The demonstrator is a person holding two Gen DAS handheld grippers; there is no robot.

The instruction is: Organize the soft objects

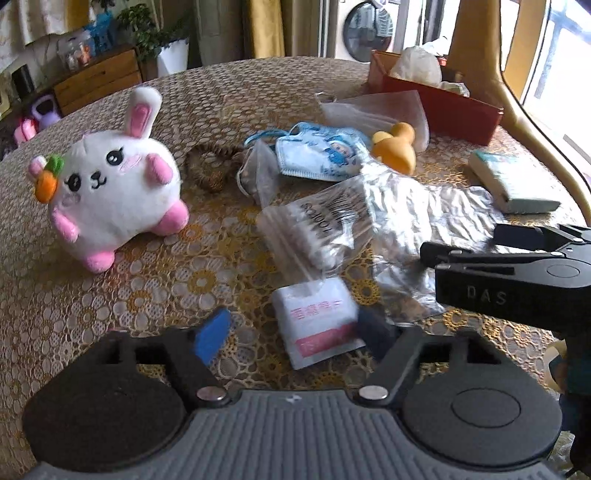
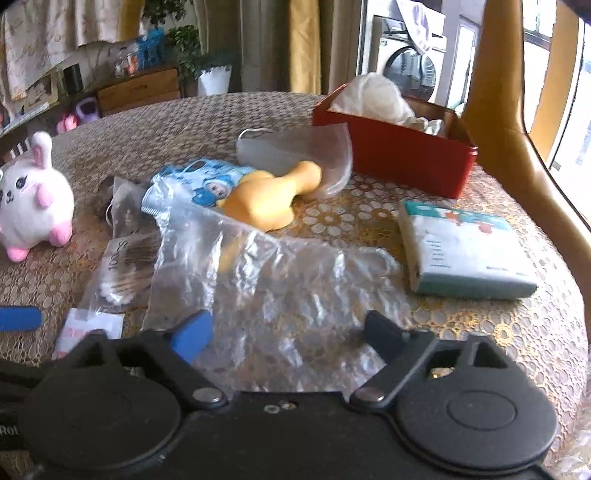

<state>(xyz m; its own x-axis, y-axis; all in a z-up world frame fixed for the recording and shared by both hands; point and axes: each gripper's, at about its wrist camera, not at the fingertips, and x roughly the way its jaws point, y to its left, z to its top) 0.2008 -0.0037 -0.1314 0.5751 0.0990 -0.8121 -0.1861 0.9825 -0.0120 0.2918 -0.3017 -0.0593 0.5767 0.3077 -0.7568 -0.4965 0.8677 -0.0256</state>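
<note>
Lace-covered table (image 1: 110, 314), washing machine (image 1: 364, 27), wooden dresser (image 1: 99, 79), potted plant (image 2: 212, 72)

room: gold curtains (image 2: 304, 44) | washing machine (image 2: 410, 70) | wooden dresser (image 1: 98, 79) | daylit window (image 2: 565, 92)

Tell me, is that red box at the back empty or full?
Not empty: white crumpled soft stuff heaps above the rectangular red box's rim. How deep it goes, cannot tell.

My two wrist cameras looked steeply down, close over the table (image 1: 110, 295), sharing the clear bag (image 2: 280, 295) and rabbit (image 1: 110, 192).
</note>
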